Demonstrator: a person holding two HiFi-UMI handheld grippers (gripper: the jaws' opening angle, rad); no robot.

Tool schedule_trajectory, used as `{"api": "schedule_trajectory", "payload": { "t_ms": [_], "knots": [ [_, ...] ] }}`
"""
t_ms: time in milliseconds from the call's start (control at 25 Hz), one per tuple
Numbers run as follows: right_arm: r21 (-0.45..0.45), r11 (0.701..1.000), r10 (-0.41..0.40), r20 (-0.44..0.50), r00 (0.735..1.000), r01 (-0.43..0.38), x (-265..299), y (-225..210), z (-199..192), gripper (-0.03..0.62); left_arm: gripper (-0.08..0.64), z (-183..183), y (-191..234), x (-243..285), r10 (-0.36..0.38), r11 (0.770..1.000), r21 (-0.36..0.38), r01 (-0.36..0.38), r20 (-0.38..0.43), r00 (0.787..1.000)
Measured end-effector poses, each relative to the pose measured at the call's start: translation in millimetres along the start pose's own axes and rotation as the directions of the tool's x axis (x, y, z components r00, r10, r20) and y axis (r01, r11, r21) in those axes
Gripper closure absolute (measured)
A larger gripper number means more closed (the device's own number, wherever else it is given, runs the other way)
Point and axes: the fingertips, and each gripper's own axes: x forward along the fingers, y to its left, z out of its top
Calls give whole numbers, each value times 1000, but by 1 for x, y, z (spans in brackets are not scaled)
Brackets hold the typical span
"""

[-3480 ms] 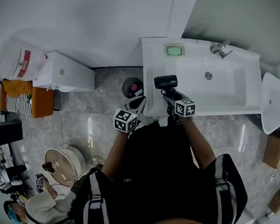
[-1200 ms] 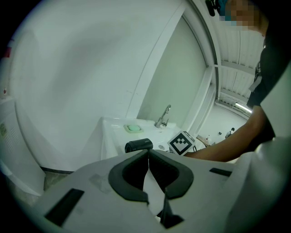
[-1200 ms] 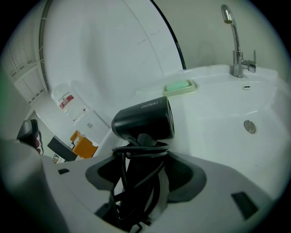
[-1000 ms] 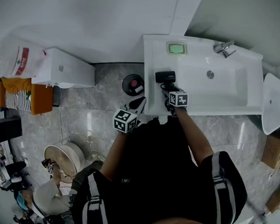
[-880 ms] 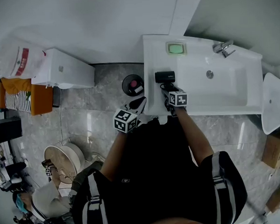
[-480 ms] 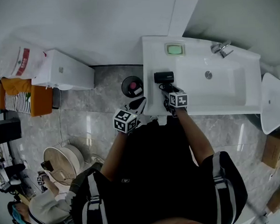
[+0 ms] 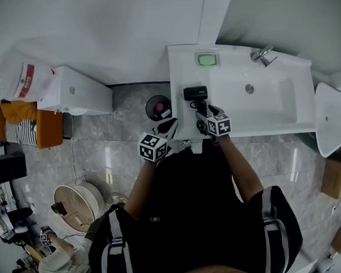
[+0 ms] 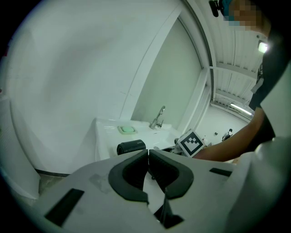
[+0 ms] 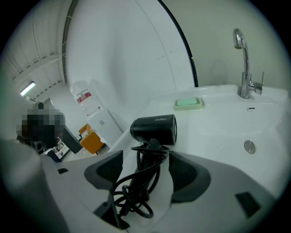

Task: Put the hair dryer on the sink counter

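Note:
The black hair dryer (image 7: 195,93) lies on the white sink counter (image 7: 178,70), left of the basin, barrel across and handle toward me. In the right gripper view the hair dryer (image 9: 154,129) rests with its handle and coiled black cord (image 9: 136,191) running back between the jaws. My right gripper (image 9: 145,159) is open, its pads apart from the handle on both sides; in the head view the right gripper (image 7: 203,111) sits just behind the dryer. My left gripper (image 8: 148,154) is shut on nothing, held off the counter's left edge (image 7: 170,126).
A green soap dish (image 7: 207,60) sits at the counter's back, the faucet (image 7: 261,55) and drain (image 7: 249,89) to the right. On the floor are a black bin (image 7: 159,107), a white cabinet (image 7: 77,89), an orange stool (image 7: 21,121) and a crouching person (image 7: 52,267).
The dryer, earlier gripped by the right gripper above the counter, now lies on it. The right jaws have spread off the handle and the gripper has drawn back slightly. The left gripper stays put.

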Motion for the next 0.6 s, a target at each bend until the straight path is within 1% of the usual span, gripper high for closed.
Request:
{"api": "schedule_trajectory", "payload": {
  "t_ms": [80,200,320,400,480,600],
  "knots": [
    [-33,999,4,26,1000,-3,-8,4,4,238,543,1,-1,2,-4,1000,4,4,3,1000],
    [-125,992,-11,105,994,24,-28,9,15,252,543,2,-4,5,-14,1000,10,13,6,1000],
    [-193,980,-20,172,985,54,-50,14,25,356,543,2,-7,8,-24,1000,11,23,9,1000],
    [-221,972,-29,204,978,75,-64,16,29,456,543,2,-8,11,-32,999,10,32,10,999],
    [-235,968,-32,229,973,87,-76,17,33,517,543,2,-10,15,-43,999,12,43,9,999],
    [-223,972,-19,248,969,76,-92,20,35,534,543,2,-14,20,-60,998,15,60,3,998]
  ]
}}
